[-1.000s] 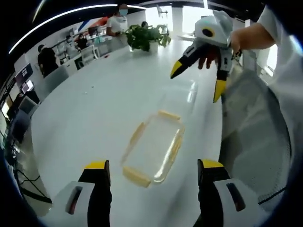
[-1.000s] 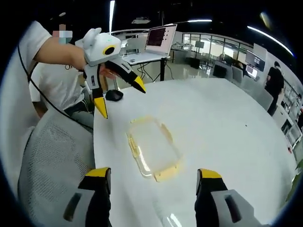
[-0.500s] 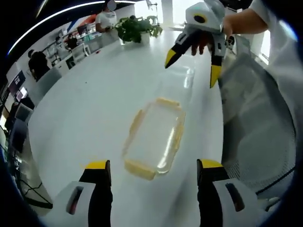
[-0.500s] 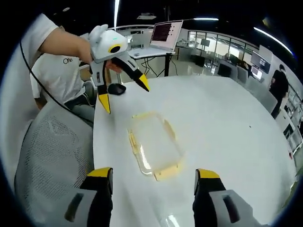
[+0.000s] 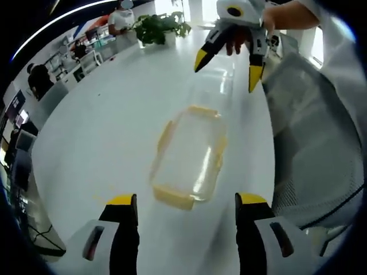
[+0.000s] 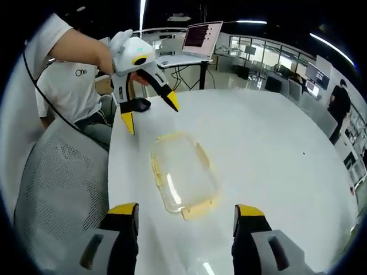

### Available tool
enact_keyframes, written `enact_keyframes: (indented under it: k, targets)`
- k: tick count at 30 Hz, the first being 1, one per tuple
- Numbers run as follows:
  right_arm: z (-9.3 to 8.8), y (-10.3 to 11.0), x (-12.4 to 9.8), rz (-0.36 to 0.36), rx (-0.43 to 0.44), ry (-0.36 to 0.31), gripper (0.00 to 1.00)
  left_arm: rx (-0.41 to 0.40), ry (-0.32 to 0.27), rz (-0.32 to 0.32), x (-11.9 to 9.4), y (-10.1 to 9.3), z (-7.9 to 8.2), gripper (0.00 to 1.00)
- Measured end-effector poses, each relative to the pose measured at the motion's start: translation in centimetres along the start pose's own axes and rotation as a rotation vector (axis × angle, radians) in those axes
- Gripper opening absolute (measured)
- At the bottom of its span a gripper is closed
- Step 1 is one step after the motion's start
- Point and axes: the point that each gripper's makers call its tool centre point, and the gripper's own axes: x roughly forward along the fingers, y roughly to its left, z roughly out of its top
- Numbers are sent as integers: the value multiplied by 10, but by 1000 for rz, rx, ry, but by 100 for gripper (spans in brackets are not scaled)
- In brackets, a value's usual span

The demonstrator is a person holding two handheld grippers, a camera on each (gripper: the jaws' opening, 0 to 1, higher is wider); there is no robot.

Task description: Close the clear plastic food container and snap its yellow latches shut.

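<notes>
Container point(image 5: 188, 157) between parted claws point(image 5: 186, 209)

A white bench point(image 5: 103, 120) carries a potted plant point(image 5: 153, 26) at its far end in the left gripper view. In the right gripper view, a black mouse point(image 6: 139, 104) lies near the bench edge, beside a grey mesh chair point(image 6: 60, 172), with an open laptop point(image 6: 195, 43) on a desk beyond.

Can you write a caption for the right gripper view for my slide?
Two open tools, right and left, hover over a clear container on a white table.
</notes>
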Motion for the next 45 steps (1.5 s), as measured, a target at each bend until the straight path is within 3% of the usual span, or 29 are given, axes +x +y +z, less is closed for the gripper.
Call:
enact_keyframes:
  k: [13, 26, 45]
  targets:
    - [-10, -4, 11, 14, -16, 40, 63, 48, 16, -49, 11, 1, -7, 66]
    - [-17, -9, 23, 40, -87, 97, 58, 92, 18, -99, 19, 2, -12, 61]
    - [-23, -13, 34, 64, -122, 130, 57, 157, 39, -147, 30, 1, -21, 58]
